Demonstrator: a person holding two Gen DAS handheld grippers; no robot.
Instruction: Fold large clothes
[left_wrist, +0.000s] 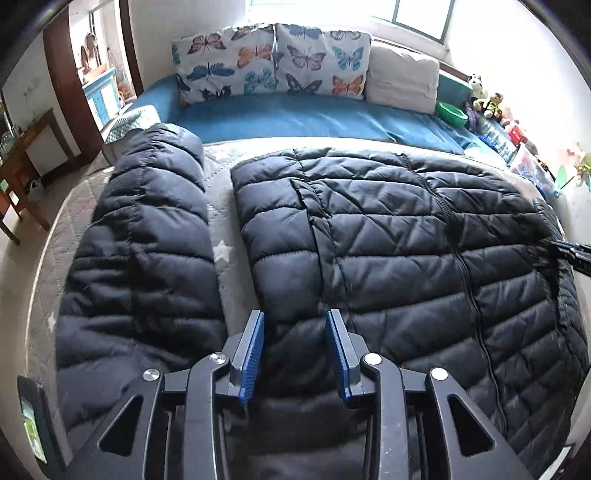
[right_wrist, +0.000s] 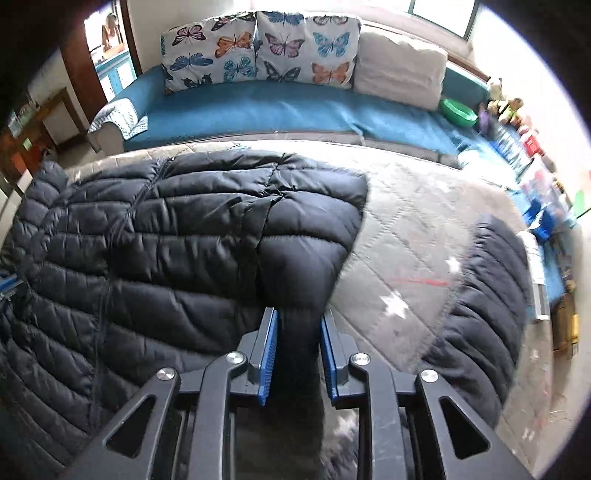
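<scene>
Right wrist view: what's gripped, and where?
The right gripper has its fingers around a raised fold of the dark navy quilted puffer jacket, near its edge.

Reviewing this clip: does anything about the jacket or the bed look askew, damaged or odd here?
Nothing looks damaged or spilled. The dark puffer jacket lies spread flat on the grey quilt, sleeves out to either side. Each tool, left tool and right tool, has jacket fabric between its fingers at the near edge.

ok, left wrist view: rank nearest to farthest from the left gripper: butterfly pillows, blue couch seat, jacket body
1. Jacket body: right at the left gripper, fabric between its jaws.
2. Blue couch seat: beyond the grey quilt's far edge.
3. Butterfly pillows: against the couch back, under the window.
</scene>
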